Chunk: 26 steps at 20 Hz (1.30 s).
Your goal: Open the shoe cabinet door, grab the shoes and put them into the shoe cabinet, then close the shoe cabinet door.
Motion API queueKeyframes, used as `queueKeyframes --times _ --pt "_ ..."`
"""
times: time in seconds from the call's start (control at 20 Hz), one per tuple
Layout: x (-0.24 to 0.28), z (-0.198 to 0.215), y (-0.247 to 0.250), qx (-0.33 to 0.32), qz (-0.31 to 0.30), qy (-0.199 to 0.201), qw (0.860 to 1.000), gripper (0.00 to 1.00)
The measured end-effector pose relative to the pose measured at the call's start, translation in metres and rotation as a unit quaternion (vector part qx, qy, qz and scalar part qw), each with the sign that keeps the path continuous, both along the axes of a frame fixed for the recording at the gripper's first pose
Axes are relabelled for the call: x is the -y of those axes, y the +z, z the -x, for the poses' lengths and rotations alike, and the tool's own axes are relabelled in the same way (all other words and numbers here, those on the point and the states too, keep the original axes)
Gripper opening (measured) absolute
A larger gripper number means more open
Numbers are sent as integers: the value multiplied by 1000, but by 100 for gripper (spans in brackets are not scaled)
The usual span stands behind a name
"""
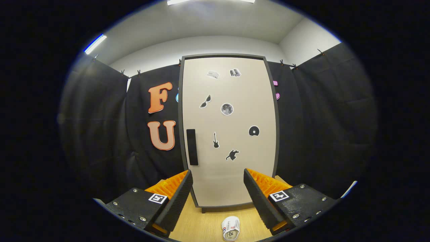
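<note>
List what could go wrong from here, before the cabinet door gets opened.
1. The handle is a slim dark strip flat on the closed cabinet door; the open gripper may slip off it.
2. The shoe lies on the wooden floor just before the door, below the fingers; the swinging door might hit it.

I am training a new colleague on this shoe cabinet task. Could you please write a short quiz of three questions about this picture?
1. True or false: the cabinet door is shut.
2. The gripper is: A open, B shut on the shoe.
3. On which side of the door, as seen here, is the dark handle?

Key: 1 true. 2 A, nothing between its fingers. 3 The left side. The white shoe lies on the wooden floor before the cabinet.
</note>
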<state>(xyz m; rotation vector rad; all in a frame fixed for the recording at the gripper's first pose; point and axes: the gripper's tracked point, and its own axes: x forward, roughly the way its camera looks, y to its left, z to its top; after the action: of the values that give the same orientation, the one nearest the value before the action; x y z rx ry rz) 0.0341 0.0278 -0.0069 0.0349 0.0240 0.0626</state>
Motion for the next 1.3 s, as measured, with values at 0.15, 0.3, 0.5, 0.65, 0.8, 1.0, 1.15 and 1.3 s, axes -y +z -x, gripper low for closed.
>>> queueKeyframes --times 0.15,0.3,0.5,0.65,0.8,1.0,1.15,1.3 --pt "-22 -24 -4 -4 3 15 1000 95" --pt "-45 -52 -8 -8 7 30 999 95" --pt "-67 -95 -11 -10 11 37 999 95" --pt "-79 -128 -15 -16 15 38 999 95" --pt "-89 -154 -21 -25 19 39 999 95" --pt "-95 -183 -24 -28 24 35 999 95" --pt "-99 -200 -23 -28 19 29 999 95" --pt "-99 -213 -18 -20 19 19 999 95"
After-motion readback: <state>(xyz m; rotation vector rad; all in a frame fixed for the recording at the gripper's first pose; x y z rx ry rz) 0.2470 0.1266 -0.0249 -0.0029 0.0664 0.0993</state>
